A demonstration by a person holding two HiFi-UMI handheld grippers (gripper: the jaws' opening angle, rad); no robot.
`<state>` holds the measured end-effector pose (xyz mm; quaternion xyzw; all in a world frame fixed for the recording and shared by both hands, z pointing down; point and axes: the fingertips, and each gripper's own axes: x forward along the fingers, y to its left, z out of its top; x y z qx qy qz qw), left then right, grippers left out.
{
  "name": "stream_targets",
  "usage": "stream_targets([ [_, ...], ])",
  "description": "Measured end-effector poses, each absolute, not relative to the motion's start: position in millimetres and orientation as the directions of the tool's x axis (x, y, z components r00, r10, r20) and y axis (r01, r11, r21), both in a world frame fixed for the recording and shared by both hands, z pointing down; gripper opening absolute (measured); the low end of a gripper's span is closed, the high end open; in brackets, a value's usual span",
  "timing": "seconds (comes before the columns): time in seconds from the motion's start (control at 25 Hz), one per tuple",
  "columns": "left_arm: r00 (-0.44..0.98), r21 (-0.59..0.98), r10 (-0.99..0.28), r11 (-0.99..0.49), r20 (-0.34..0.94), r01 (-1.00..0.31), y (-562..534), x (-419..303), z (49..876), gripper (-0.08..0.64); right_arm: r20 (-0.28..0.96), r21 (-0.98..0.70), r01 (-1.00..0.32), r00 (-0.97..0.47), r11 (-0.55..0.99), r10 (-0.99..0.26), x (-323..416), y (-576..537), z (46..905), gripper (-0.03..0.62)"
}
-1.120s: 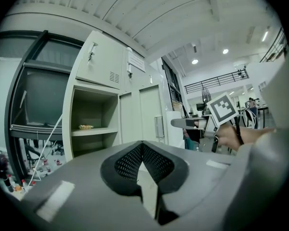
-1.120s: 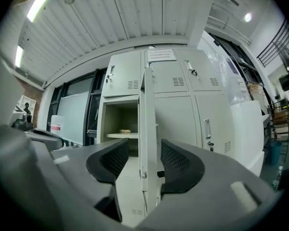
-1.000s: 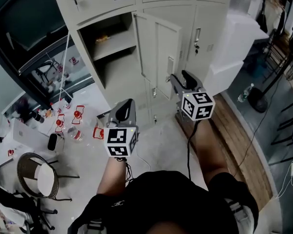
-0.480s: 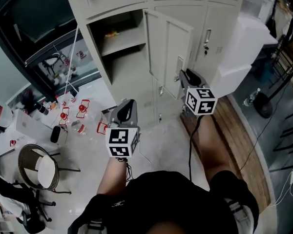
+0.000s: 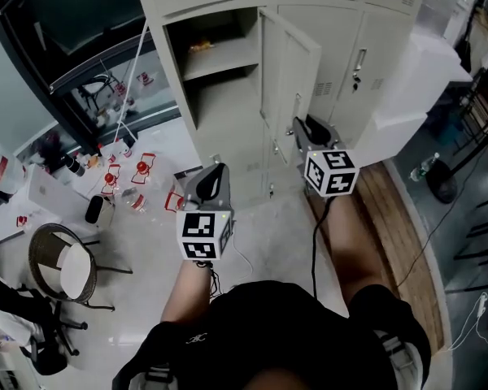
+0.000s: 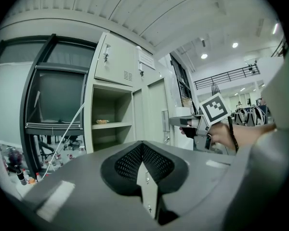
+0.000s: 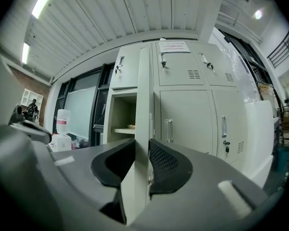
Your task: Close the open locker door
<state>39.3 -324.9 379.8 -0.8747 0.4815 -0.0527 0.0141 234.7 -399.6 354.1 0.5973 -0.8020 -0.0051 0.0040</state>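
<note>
Head view, looking steeply down. At 8 o'clock, a round chair [image 5: 61, 270] on the pale floor [image 5: 268, 234]. At 9 o'clock, a scatter of bottles [image 5: 98, 210] and red-and-white packs on that floor.

Just below centre, toward 7 o'clock, the left gripper [image 5: 213, 175], held level in a hand, marker cube on top, nose toward the lockers [image 5: 366, 31] at 12 o'clock. Jaws pressed together, nothing between them, well apart from any door.

At 12 o'clock, one compartment standing open in the pale grey bank, a shelf [image 5: 220, 55] inside with a small yellowish thing on it. At the right side of that opening, the locker door [image 5: 289, 71], swung out toward the viewer.

At 1 o'clock from centre, the right gripper [image 5: 301, 127], level, nose at the door's near edge. From the right gripper view: door edge upright between the two black pads [image 7: 166, 165], one pad against each face, jaws just drawn in to a narrow grip on it.

At 4 o'clock, a strip of wooden flooring [image 5: 398, 218].
</note>
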Motion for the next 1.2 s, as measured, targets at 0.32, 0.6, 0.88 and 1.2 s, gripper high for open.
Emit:
stream_targets([
  [0.32,0.501,-0.059,-0.862,-0.505,0.075,-0.861,-321,14,382,0.002,0.008,0.009,-0.948,-0.318,0.318,-0.948,196,-397,355,0.106],
  [0.6,0.484,-0.044,-0.872,-0.487,0.072,-0.872,-324,-4,386,0.002,0.001,0.026,-0.943,-0.332,0.332,-0.943,168,-400,354,0.115],
  [0.88,0.476,-0.028,-0.877,-0.479,0.070,-0.878,-327,-27,390,0.001,0.015,0.052,-0.932,-0.358,0.358,-0.934,128,-404,355,0.110],
  [1.2,0.455,-0.024,-0.888,-0.458,0.066,-0.889,-334,-63,390,0.001,0.034,0.056,-0.944,-0.323,0.324,-0.946,89,-421,354,0.103],
])
